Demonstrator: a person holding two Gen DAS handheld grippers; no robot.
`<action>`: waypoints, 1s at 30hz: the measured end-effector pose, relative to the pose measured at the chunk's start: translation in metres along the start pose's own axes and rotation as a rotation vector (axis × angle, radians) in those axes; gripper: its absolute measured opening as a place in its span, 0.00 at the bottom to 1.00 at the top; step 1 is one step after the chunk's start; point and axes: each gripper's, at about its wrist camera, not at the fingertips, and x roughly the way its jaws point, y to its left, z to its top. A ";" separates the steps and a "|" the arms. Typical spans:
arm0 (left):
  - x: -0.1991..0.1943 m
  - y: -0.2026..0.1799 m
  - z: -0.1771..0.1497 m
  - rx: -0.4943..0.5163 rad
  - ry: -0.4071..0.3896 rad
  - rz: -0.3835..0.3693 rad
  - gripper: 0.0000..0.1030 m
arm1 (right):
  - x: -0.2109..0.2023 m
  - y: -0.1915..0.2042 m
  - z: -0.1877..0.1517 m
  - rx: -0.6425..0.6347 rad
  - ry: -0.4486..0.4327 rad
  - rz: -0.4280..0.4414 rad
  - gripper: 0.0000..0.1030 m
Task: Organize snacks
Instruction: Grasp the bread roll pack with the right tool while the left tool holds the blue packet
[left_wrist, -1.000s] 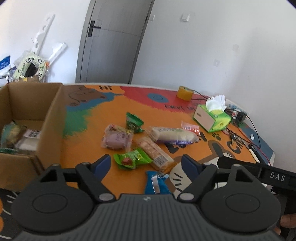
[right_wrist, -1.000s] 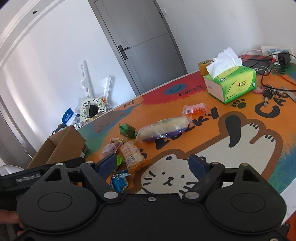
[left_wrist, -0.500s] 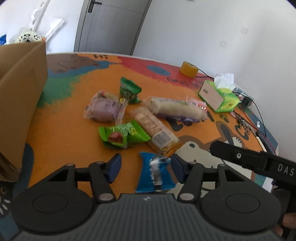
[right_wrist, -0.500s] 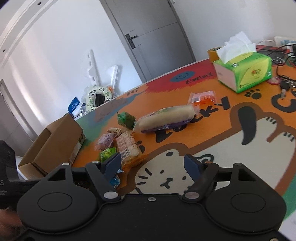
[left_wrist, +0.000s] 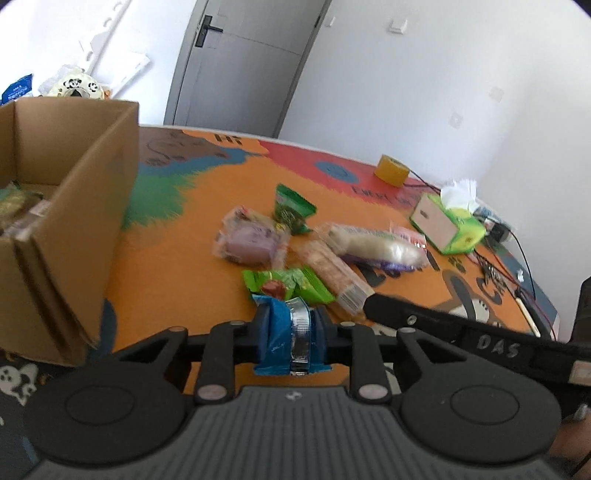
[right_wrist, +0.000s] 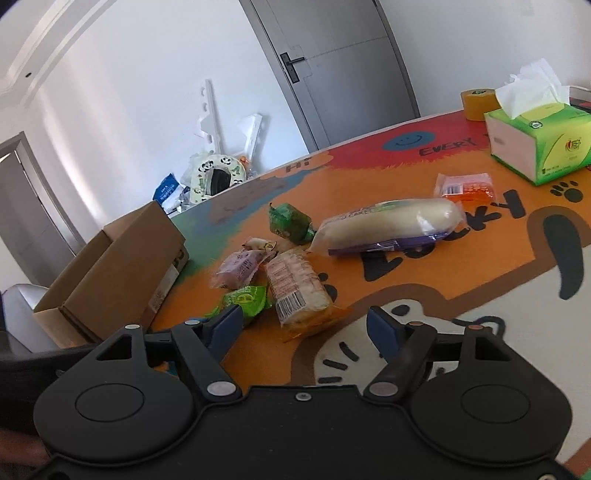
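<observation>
A blue snack packet (left_wrist: 280, 339) with a silver strip sits between the pads of my left gripper (left_wrist: 290, 325). Its jaws are closing and press on the packet's sides, just above the orange mat. Beyond lie a green packet (left_wrist: 291, 284), a cracker pack (left_wrist: 332, 273), a purple packet (left_wrist: 251, 240), a dark green packet (left_wrist: 291, 210) and a long bread roll (left_wrist: 373, 245). The cardboard box (left_wrist: 92, 206) stands at the left with snacks inside. My right gripper (right_wrist: 304, 325) is open, empty, low over the mat just short of the cracker pack (right_wrist: 295, 291).
A green tissue box (right_wrist: 539, 147) and a yellow tape roll (right_wrist: 476, 103) stand at the far right, with cables and keys (left_wrist: 491, 273) beyond. A small orange packet (right_wrist: 467, 186) lies by the bread roll (right_wrist: 391, 225). The right gripper's black body (left_wrist: 461, 328) crosses close on my left gripper's right.
My left gripper came down onto the blue packet and its jaws closed on it. The right gripper moved left and lower toward the snack pile, jaws slightly narrower.
</observation>
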 end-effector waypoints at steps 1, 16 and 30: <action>-0.002 0.001 0.001 0.001 -0.007 0.003 0.23 | 0.002 0.002 0.000 -0.003 0.004 -0.005 0.72; -0.003 0.022 0.012 -0.043 -0.050 0.055 0.23 | 0.029 0.015 0.012 -0.049 0.027 -0.028 0.60; -0.010 0.024 0.007 -0.050 -0.060 0.039 0.23 | 0.007 0.015 0.000 -0.042 0.079 -0.062 0.34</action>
